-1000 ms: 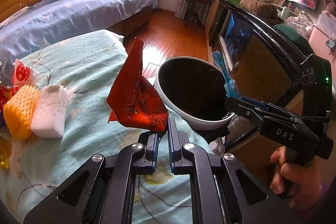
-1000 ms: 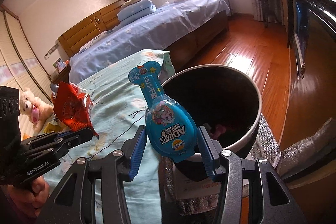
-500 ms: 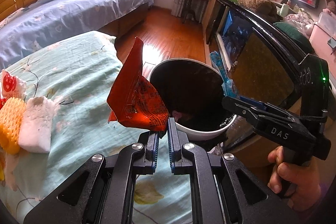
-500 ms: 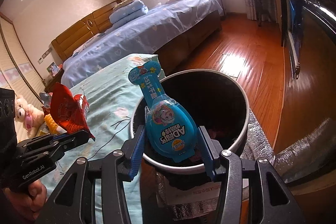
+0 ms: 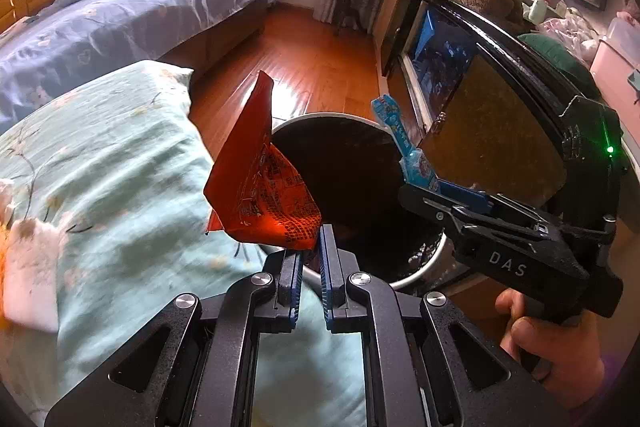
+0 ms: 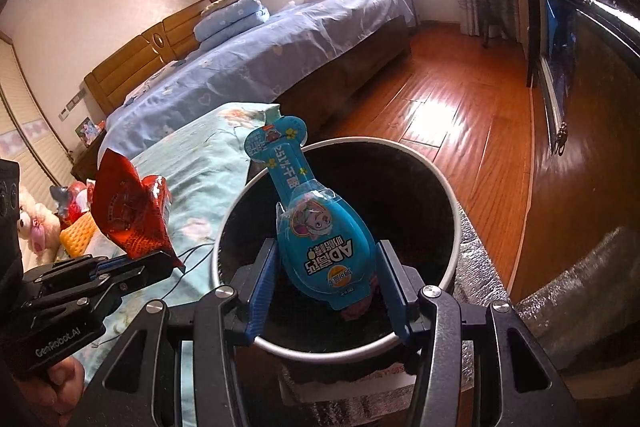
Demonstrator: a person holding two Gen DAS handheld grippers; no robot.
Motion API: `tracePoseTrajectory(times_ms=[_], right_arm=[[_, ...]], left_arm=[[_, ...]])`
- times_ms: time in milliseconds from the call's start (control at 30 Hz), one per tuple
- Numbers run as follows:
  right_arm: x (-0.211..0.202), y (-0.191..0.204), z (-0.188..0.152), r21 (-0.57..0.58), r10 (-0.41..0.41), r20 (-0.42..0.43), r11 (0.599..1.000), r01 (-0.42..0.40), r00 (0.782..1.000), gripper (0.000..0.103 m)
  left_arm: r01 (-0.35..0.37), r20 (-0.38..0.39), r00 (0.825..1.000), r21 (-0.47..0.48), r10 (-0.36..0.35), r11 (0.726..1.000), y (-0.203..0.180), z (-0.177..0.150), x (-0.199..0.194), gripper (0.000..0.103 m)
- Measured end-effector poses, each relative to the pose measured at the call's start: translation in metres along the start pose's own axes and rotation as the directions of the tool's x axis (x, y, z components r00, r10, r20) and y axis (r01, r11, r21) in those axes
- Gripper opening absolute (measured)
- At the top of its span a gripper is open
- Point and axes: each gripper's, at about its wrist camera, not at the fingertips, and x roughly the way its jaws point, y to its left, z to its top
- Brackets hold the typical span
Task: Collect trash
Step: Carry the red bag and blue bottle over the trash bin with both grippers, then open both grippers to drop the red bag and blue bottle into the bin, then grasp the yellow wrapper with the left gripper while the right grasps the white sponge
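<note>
1. While clamped narrow in left claw [image 5: 308, 251], red wrapper [image 5: 256, 199] at bin [image 5: 424, 267] rim; could drop outside onto bed [image 5: 100, 179].
2. Blue packet [image 6: 326, 251] pinched in right claw [image 6: 326, 275] above bin; may cling to pads.

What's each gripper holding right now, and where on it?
Left gripper pinches the red wrapper by its bottom corner. Right gripper clamps the blue bottle across its wide lower body, neck up.
</note>
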Motion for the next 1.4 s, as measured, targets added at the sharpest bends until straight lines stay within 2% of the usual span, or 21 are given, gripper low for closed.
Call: tracePoseTrajectory(times_ms=[500, 867, 933, 967, 1000, 1067, 1233, 1400], right_arm=[[0.012, -0.016, 0.010, 0.027, -0.014, -0.026, 1.000, 0.014, 1.000, 0.050], [0.021, -0.026, 0.016, 0.048, -0.018, -0.044, 0.999, 0.020, 0.999, 0.050], [0.022, -0.028, 0.016, 0.052, -0.022, -0.050, 0.998, 0.024, 0.999, 0.052], [0.022, -0.029, 0.017, 0.054, -0.018, -0.052, 0.998, 0.021, 0.998, 0.052], [0.022, -0.029, 0.017, 0.056, -0.016, -0.056, 0.998, 0.019, 0.998, 0.058], [0.020, -0.029, 0.018, 0.057, -0.026, -0.048, 0.998, 0.028, 0.999, 0.068], [0.010, -0.028, 0.019, 0.076, -0.025, -0.015, 0.997, 0.026, 1.000, 0.075], [0.001, -0.010, 0.012, 0.067, 0.018, -0.004, 0.998, -0.018, 1.000, 0.084]], left_arm=[[0.019, -0.038, 0.999, 0.008, -0.019, 1.000, -0.004, 0.016, 0.026, 0.007], [0.008, -0.069, 0.998, 0.014, -0.007, 1.000, -0.004, 0.020, 0.046, 0.009], [0.014, -0.081, 0.997, 0.008, -0.014, 1.000, -0.003, 0.020, 0.048, 0.016], [0.013, -0.079, 0.997, 0.006, -0.012, 1.000, -0.002, 0.020, 0.047, 0.033], [0.006, -0.070, 0.998, 0.001, -0.006, 1.000, 0.000, 0.019, 0.044, 0.052], [0.002, -0.039, 0.999, -0.014, -0.003, 1.000, 0.004, 0.015, 0.033, 0.063], [-0.015, -0.019, 1.000, -0.068, 0.014, 0.998, 0.020, -0.002, 0.011, 0.067], [-0.070, 0.015, 0.997, -0.122, 0.072, 0.990, 0.038, -0.029, -0.019, 0.073]])
